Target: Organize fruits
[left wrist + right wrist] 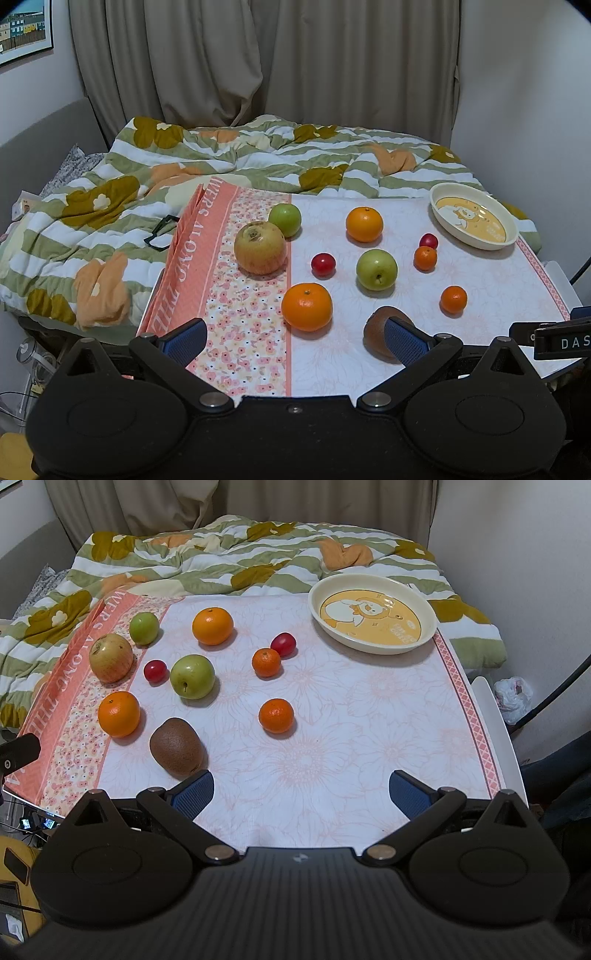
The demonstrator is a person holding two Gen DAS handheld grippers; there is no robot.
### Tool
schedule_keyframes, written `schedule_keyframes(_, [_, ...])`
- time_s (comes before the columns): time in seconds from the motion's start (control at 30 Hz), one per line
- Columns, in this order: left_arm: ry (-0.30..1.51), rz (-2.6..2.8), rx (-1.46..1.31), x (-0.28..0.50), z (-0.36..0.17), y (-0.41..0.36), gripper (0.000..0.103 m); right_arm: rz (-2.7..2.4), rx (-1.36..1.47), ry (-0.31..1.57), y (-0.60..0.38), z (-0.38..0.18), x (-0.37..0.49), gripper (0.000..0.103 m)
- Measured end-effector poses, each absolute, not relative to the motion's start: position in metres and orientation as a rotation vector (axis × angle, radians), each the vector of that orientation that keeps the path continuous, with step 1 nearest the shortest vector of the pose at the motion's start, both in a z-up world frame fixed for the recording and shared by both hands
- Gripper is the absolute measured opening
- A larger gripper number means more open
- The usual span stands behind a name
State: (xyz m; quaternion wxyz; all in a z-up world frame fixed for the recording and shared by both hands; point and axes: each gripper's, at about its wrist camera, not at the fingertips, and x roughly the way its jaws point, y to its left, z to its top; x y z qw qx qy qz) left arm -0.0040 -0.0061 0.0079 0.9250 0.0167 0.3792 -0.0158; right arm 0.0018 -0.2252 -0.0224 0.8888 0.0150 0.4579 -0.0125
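Several fruits lie on a pink floral cloth (351, 709): a brown kiwi (176, 751) (376, 332), two large oranges (119, 713) (213, 626), two small mandarins (276, 715) (266, 662), two green apples (192, 676) (144, 627), a yellow-red apple (110, 658) and two small red fruits (154, 670) (283, 644). A cream plate (373, 590) with a duck picture stands empty at the far right. My left gripper (295, 341) is open and empty at the near edge, its right finger in front of the kiwi. My right gripper (301, 794) is open and empty over bare cloth, right of the kiwi.
A rumpled flowered quilt (221, 155) lies on the bed behind and left of the table. Black glasses (160, 232) rest on the quilt by the cloth's left edge. Curtains and walls stand behind. A white plastic bag (513, 698) lies off the table's right side.
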Motion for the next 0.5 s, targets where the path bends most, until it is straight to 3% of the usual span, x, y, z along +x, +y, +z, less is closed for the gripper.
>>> schedule_keyframes(0.5, [0.769,-0.029,0.032,-0.0084,0.0114,-0.0016,0.103,-0.026,0.035,0.949,-0.2263,-0.0223,0.0003,0.103])
